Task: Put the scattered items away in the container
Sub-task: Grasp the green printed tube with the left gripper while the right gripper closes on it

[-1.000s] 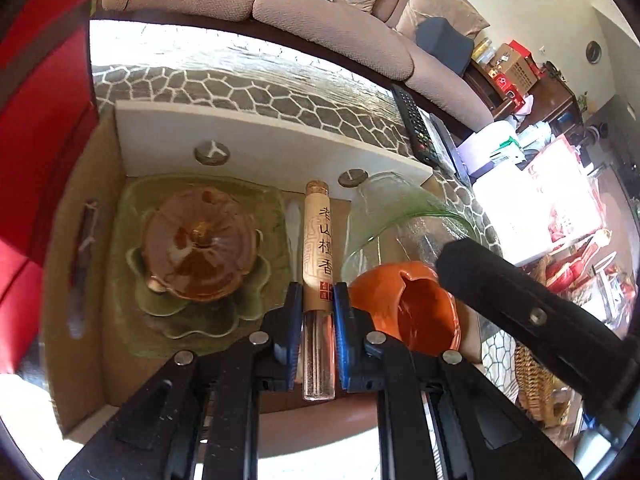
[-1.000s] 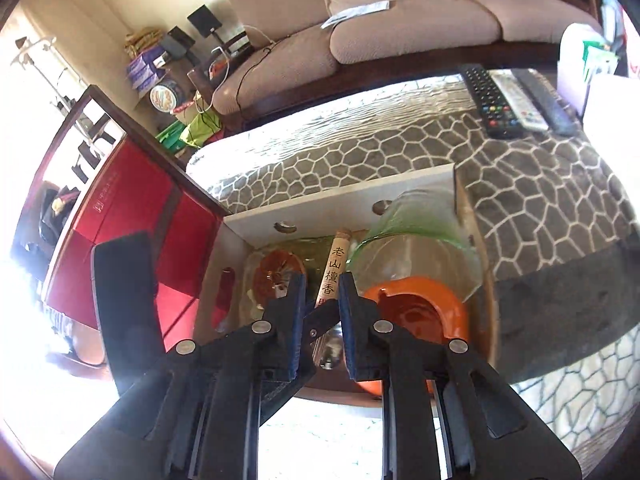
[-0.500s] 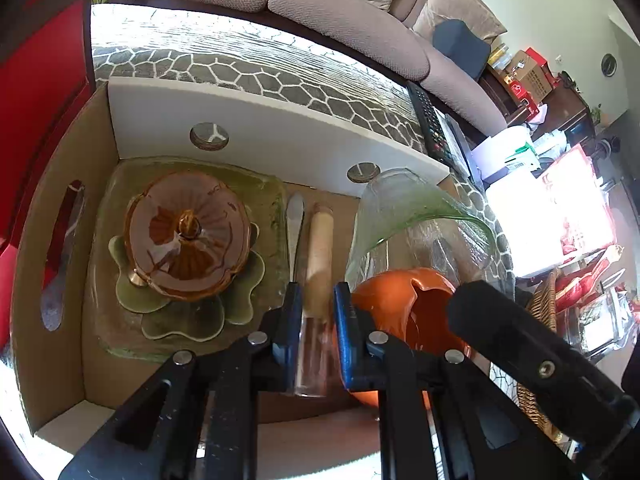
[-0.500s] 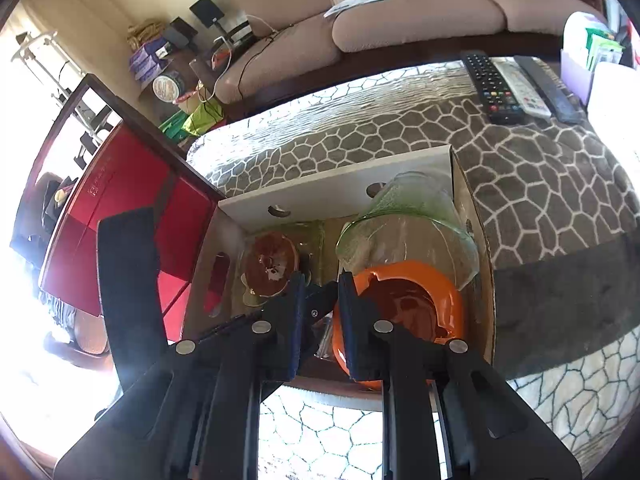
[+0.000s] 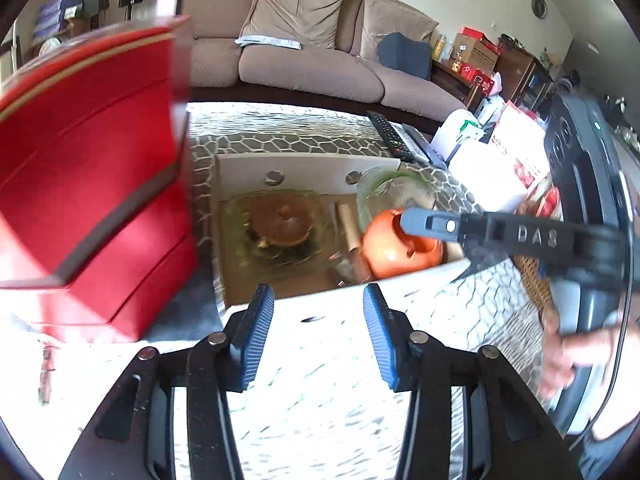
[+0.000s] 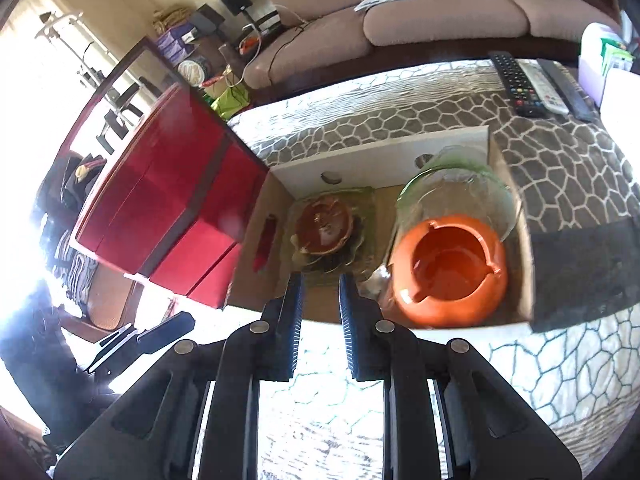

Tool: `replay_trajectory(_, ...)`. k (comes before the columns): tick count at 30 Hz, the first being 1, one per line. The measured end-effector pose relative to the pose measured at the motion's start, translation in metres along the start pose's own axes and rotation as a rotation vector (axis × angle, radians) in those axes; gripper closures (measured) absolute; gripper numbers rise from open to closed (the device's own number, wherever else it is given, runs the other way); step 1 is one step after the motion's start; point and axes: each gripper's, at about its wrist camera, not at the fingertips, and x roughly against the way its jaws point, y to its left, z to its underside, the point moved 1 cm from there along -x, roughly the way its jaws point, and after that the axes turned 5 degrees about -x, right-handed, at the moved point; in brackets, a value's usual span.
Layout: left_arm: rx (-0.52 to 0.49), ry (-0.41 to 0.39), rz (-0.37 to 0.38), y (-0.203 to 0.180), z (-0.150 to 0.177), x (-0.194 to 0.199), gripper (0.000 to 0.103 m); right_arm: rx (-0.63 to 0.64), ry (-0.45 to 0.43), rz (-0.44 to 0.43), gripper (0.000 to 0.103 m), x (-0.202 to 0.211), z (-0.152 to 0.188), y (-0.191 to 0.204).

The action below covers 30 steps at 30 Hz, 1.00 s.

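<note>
The left gripper [image 5: 318, 300] is hanging over the patterned tablecloth [image 5: 320, 400] just short of the cardboard box [image 5: 304, 162], tilted downward, and its jaws have just been opening; nothing is sitting between the blue pads [image 5: 256, 332]. The right gripper [image 6: 320, 284] is also pointing down and forward at the box's near edge, its fingers standing a narrow gap apart with nothing gripped between them. From the left-side view, that right tool is reaching in from the right as a long black bar over the box, with a person's hand [image 5: 568, 356] wrapped round its handle low on the right.

Inside the box, the incense tube [image 5: 350, 232] is lying lengthwise in the middle, free of both tools, between the brown lidded dish [image 5: 282, 222] on its green glass plate [image 5: 240, 216] and the orange ashtray [image 6: 448, 272]. A green glass bowl [image 6: 456, 184] is leaning behind the ashtray against the back wall. A red case [image 6: 160, 200] is standing just beside the box on its left. Remote controls [image 6: 520, 84] are lying farther back on the cloth, with a beige sofa [image 5: 312, 68] beyond.
</note>
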Motion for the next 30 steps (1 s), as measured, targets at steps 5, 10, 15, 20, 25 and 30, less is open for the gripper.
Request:
replay_trajectory(5,0.001,0.038,-0.159,0.065,0.062,0.045,0.055,0.059,0.067,-0.050,0.085,-0.022,0.033,0.050)
replay_trajectory(10,0.144,0.067,-0.278,0.154,0.101,0.067,0.055,0.080,0.147,-0.099,0.080,-0.061,0.066,0.105)
replay_trajectory(15,0.148,0.049,-0.321,0.201,0.116,0.077,0.043,0.061,0.203,-0.142,0.078,-0.100,0.087,0.157)
replay_trajectory(20,0.138,0.062,-0.293,0.220,0.119,0.062,0.043,-0.002,0.234,-0.171,0.076,-0.135,0.095,0.194)
replay_trajectory(25,0.121,0.097,-0.265,0.226,0.120,0.035,0.043,-0.009,0.237,-0.152,0.067,-0.157,0.100,0.214)
replay_trajectory(30,0.121,0.089,-0.249,0.225,0.125,0.023,0.045,0.000,0.236,-0.133,0.067,-0.170,0.100,0.224)
